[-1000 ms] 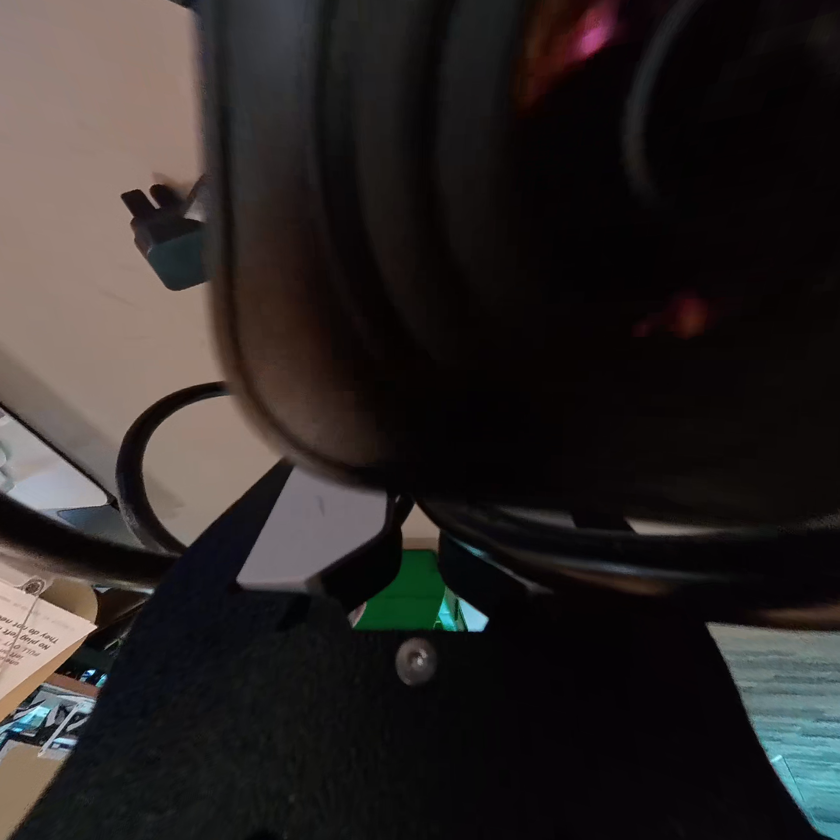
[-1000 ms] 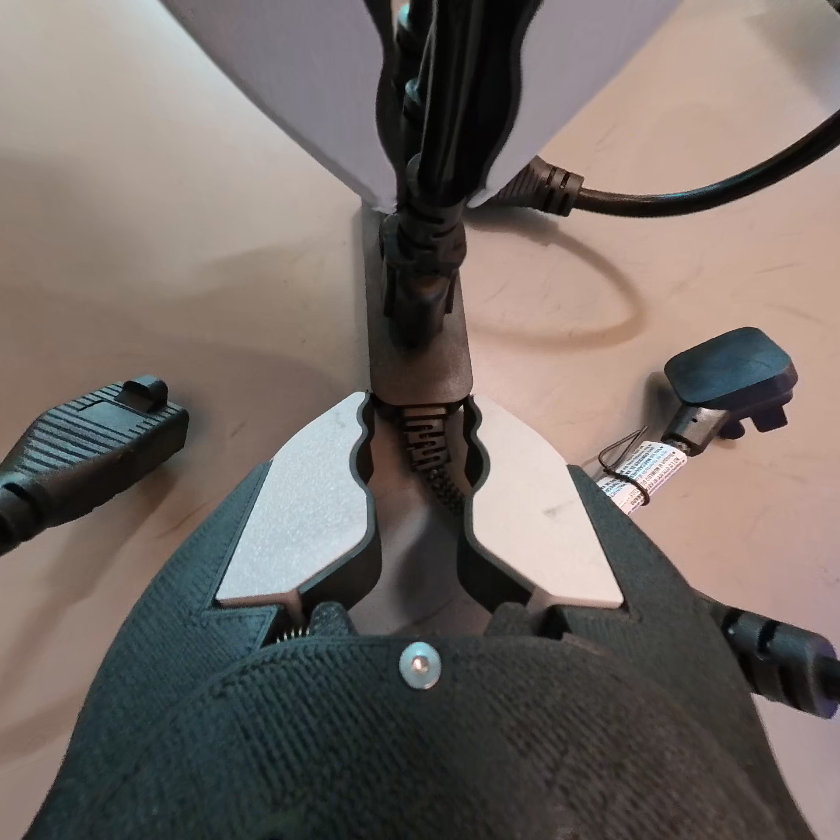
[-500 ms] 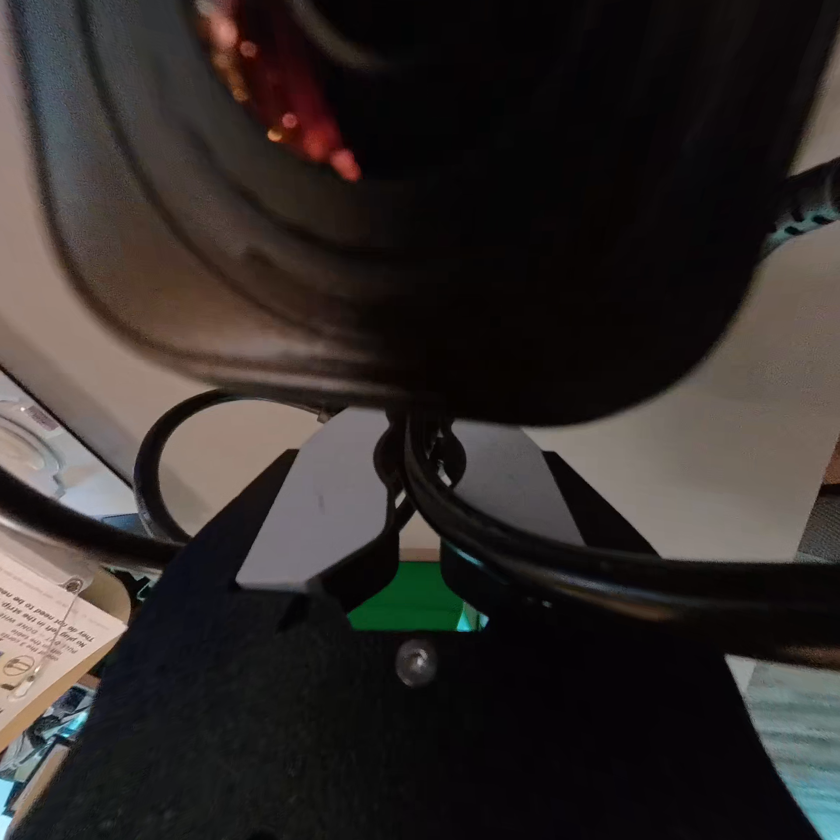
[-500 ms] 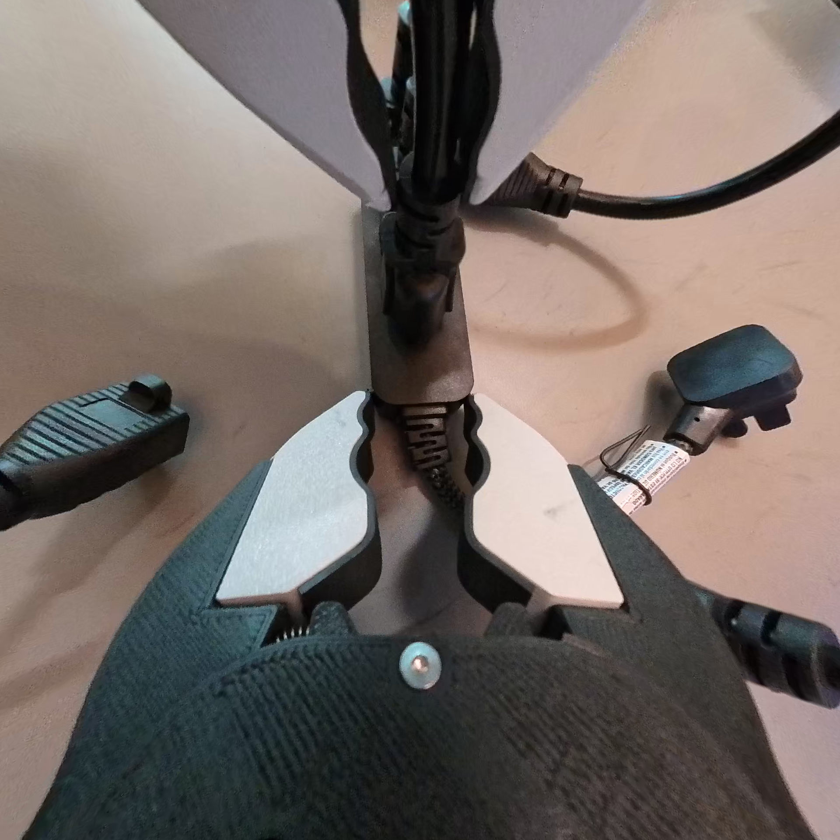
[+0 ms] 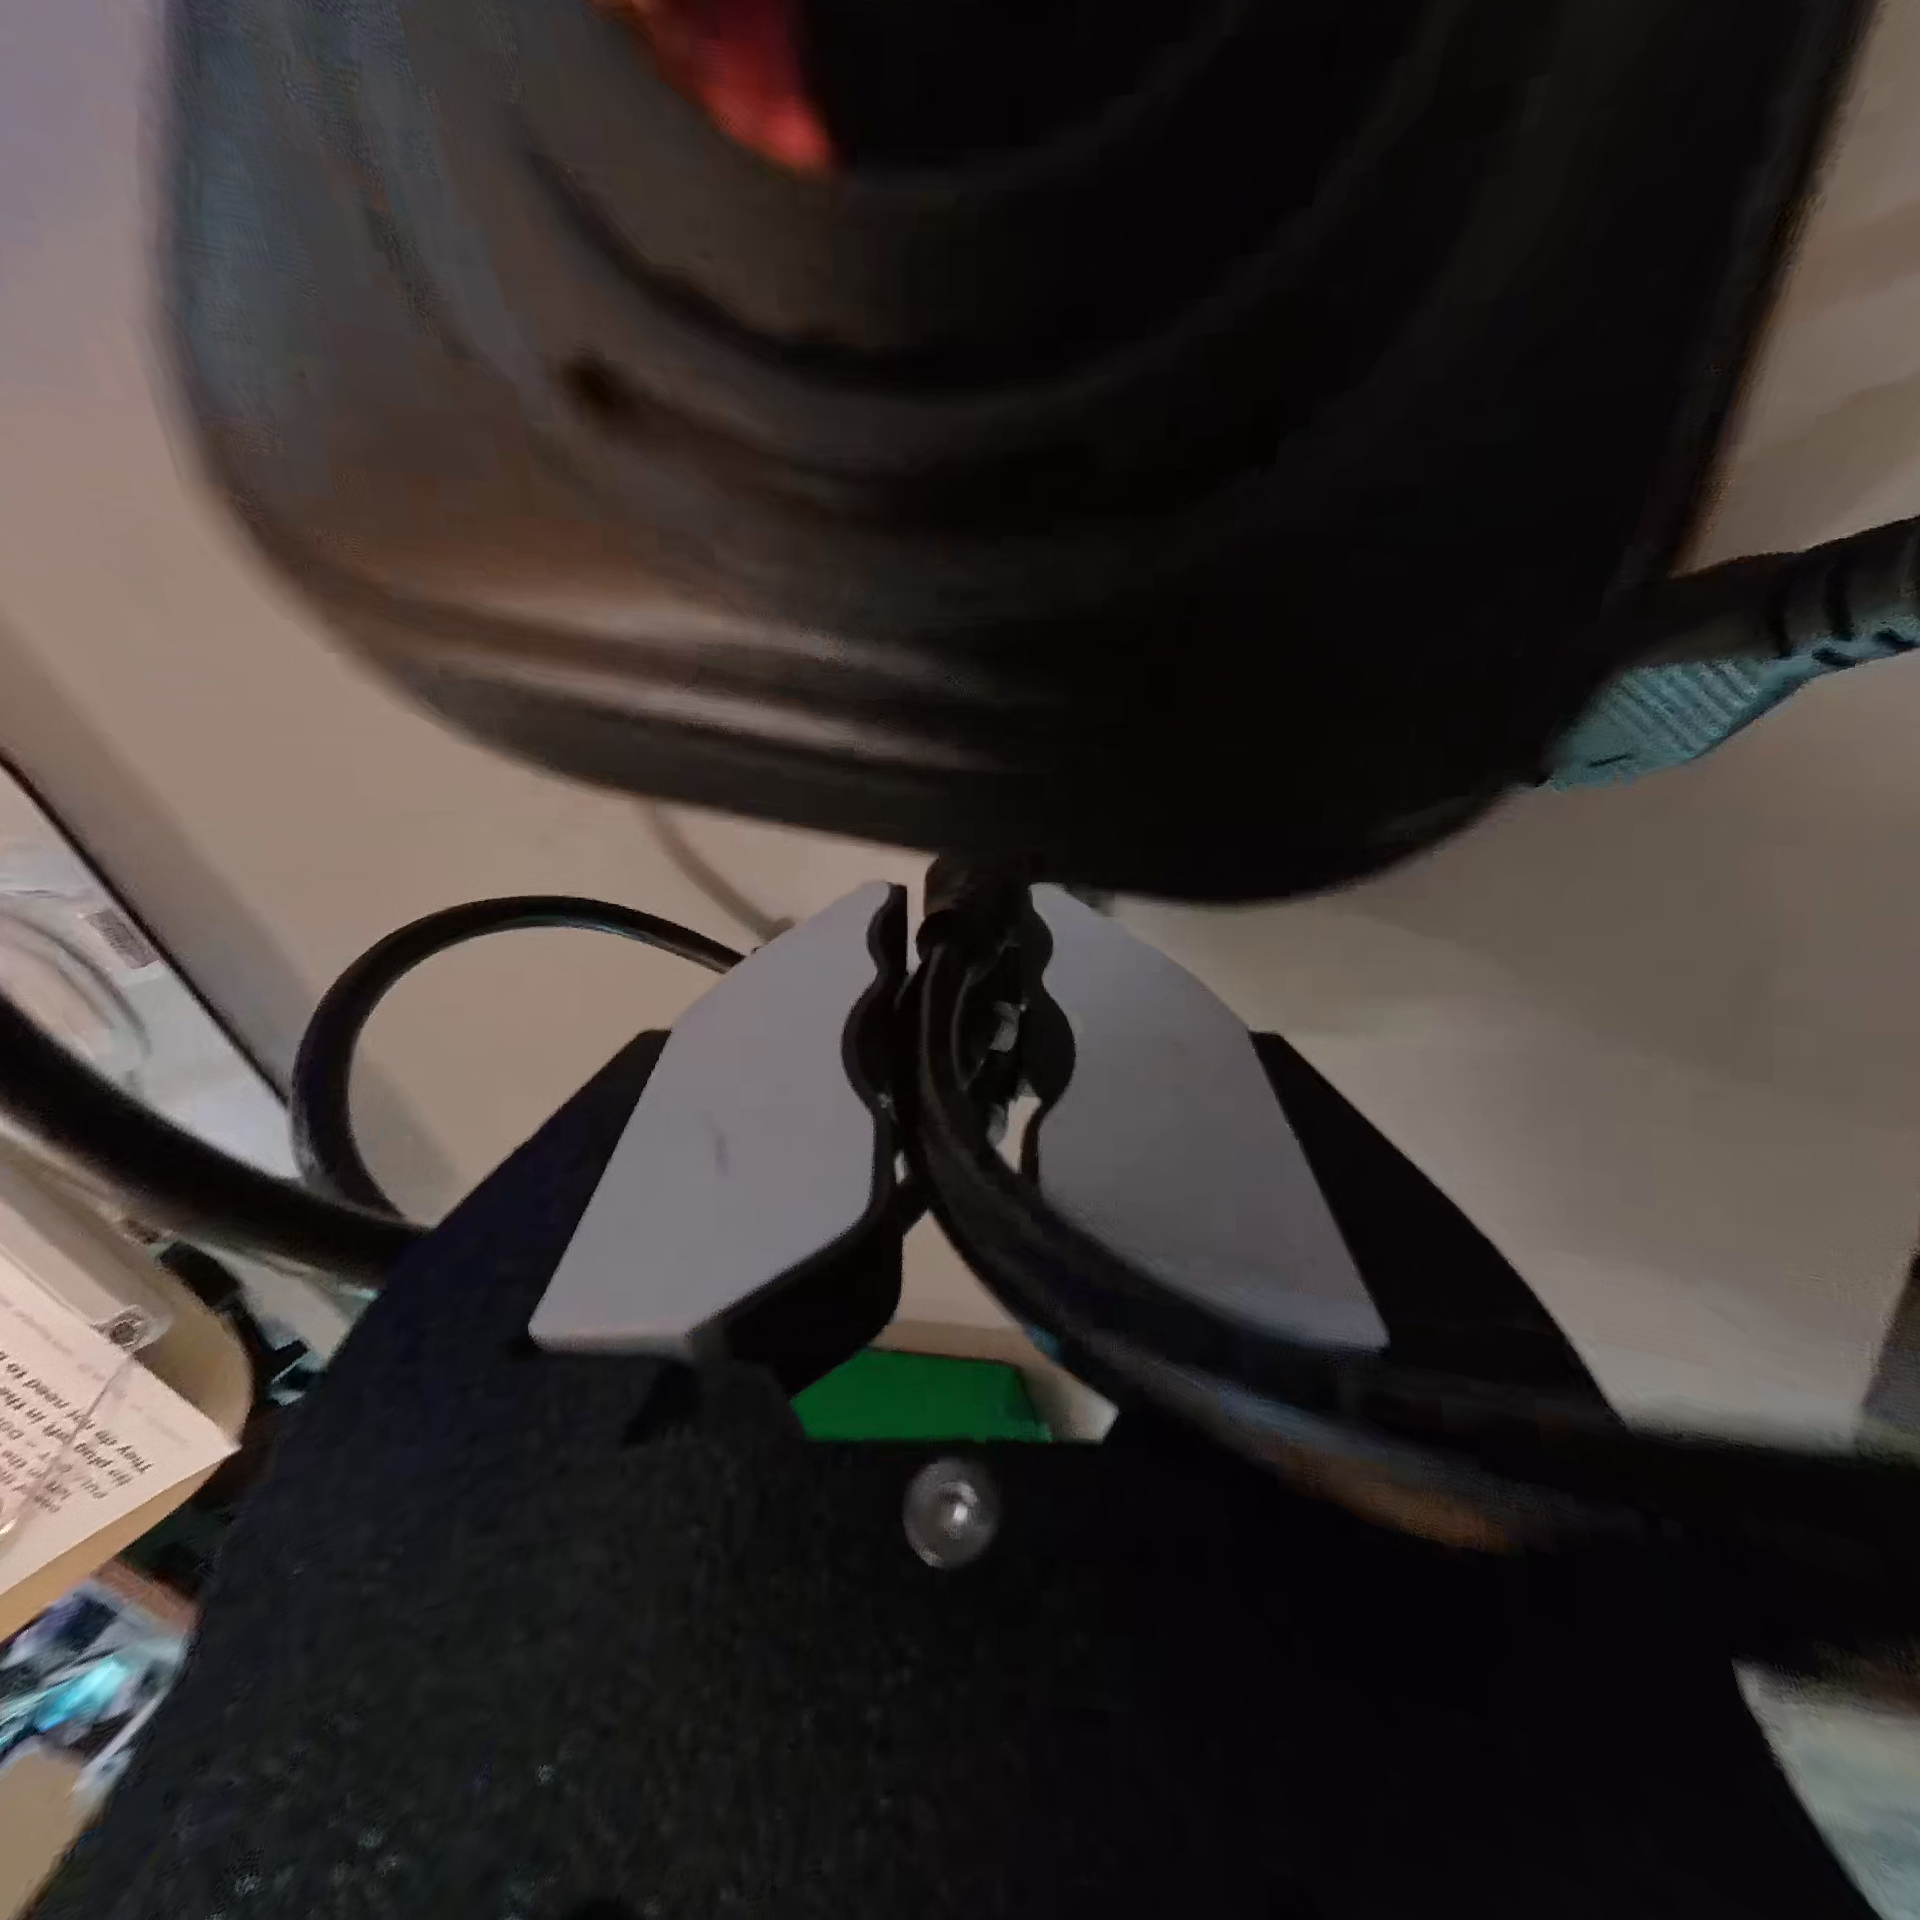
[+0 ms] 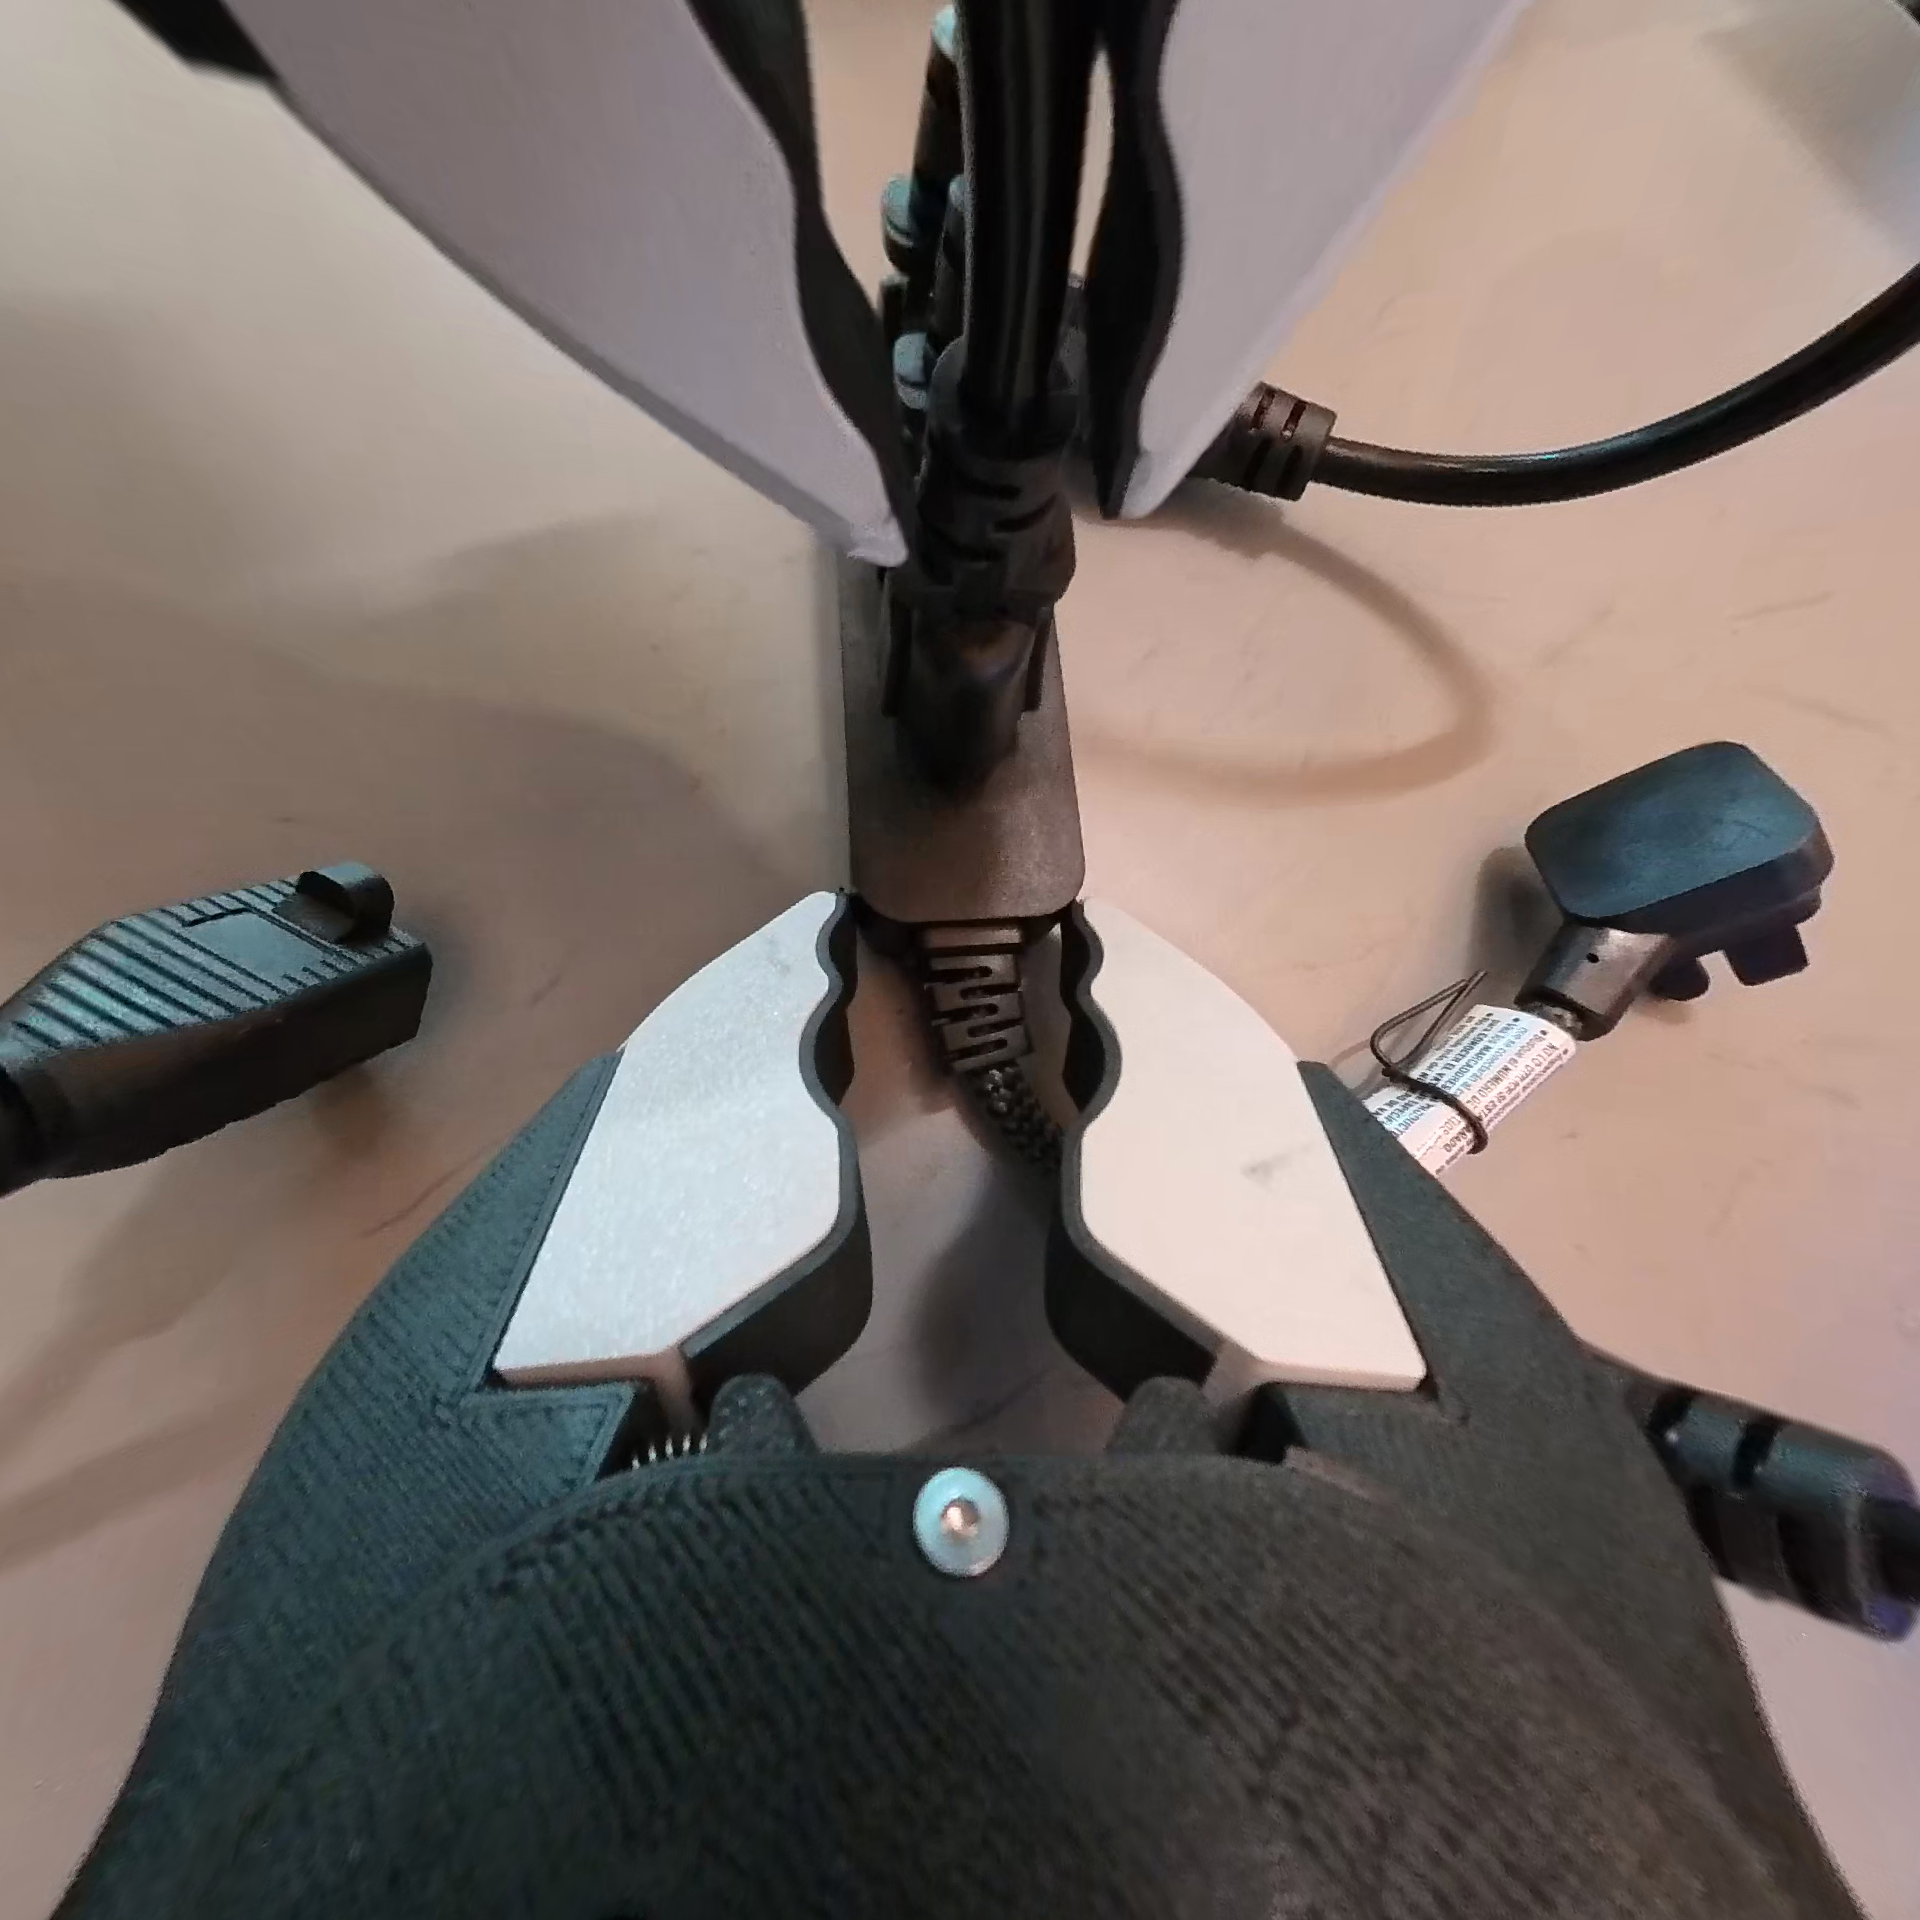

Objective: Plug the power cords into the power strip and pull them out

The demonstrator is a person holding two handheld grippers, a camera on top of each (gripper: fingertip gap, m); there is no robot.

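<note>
A dark power strip point(image 6: 966, 831) lies on the tan table. My right gripper point(image 6: 961, 914) is shut on its near end, where the ribbed strain relief point(image 6: 971, 997) comes out. A black plug point(image 6: 977, 665) stands in the strip. My left gripper point(image 6: 997, 520) comes in from above, shut on the black cords point(image 6: 997, 260) just above that plug. In the left wrist view the left gripper point(image 5: 961, 935) pinches the cords point(image 5: 977, 1143). The blurred black body of the right gripper point(image 5: 935, 416) fills the upper part and hides the strip.
A black connector point(image 6: 208, 997) lies left of the strip. A black three-pin plug point(image 6: 1683, 862) with a white tag point(image 6: 1455, 1081) lies to the right. Another connector point(image 6: 1787, 1507) is near right. A cable point(image 6: 1558, 468) loops far right. A paper card point(image 5: 73, 1434) is beyond the table edge. My hands' fingertips stand some 7 centimeters from each other.
My left gripper has shifted and come slightly lower on the cords toward the plug. The right gripper, strip and plug have stayed in place.
</note>
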